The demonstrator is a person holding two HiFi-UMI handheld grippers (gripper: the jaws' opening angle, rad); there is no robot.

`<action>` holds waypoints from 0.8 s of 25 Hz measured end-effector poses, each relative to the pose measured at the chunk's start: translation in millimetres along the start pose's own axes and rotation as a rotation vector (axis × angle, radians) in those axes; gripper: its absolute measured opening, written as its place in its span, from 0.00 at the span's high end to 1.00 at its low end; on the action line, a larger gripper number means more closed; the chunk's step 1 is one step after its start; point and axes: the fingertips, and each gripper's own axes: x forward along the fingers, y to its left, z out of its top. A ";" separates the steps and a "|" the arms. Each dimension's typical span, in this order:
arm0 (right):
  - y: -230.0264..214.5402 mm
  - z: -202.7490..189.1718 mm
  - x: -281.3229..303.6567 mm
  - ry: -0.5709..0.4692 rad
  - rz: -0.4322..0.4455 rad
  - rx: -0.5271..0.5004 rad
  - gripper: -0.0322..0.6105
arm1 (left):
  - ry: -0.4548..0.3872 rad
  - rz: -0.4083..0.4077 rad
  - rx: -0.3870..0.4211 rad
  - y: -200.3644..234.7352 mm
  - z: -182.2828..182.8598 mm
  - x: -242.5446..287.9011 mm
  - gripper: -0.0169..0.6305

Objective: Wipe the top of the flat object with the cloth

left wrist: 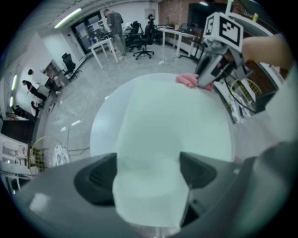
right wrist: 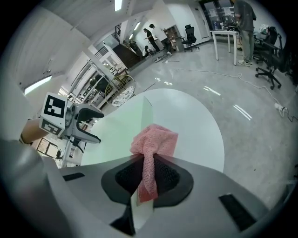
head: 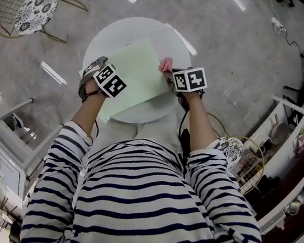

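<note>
Cloth (right wrist: 153, 142) of pink mesh sat pinched in the closed jaws of your right gripper (right wrist: 148, 179). Its bunched end rested toward the right side of the round white table (head: 105, 34), touching an edge of the pale green sheet (head: 136, 71). That sheet lay flat across the table's middle. One corner reached past the table's near-left rim, where your left gripper (left wrist: 148, 172) had its jaws pressed against the corner's two edges.
</note>
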 end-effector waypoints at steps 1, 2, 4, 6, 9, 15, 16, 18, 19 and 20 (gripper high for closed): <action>0.3 -4.1 -1.4 0.002 -0.001 0.003 0.88 | 0.000 0.001 0.000 0.4 0.0 0.2 0.34; 0.6 -8.2 -2.7 0.006 -0.001 0.005 0.88 | 0.000 0.002 0.000 0.6 0.1 0.6 0.34; 0.8 -16.5 -5.7 0.012 -0.004 0.007 0.88 | 0.000 0.003 0.000 0.3 1.1 1.3 0.34; 0.6 -24.2 -10.1 0.017 -0.006 0.010 0.88 | -0.001 0.005 -0.001 -0.4 3.7 0.8 0.34; 2.8 -37.0 -16.3 0.028 -0.009 0.007 0.88 | 0.003 0.006 -0.002 -1.5 4.6 0.0 0.34; 11.6 -69.8 -24.0 0.082 -0.014 0.001 0.88 | 0.020 0.002 -0.002 -2.1 0.8 1.1 0.34; 13.3 -76.4 -25.8 0.094 -0.013 0.003 0.88 | 0.019 0.003 -0.007 -2.0 0.2 1.4 0.34; 17.1 -91.3 -31.1 0.120 -0.010 0.005 0.88 | 0.015 0.005 -0.017 -2.6 -0.5 1.6 0.34; 20.0 -99.0 -34.3 0.136 -0.004 0.006 0.88 | 0.014 0.006 -0.019 -3.1 -0.2 1.5 0.34; 23.8 -106.5 -37.1 0.153 0.007 0.005 0.88 | 0.015 0.007 -0.019 -3.5 0.6 1.5 0.34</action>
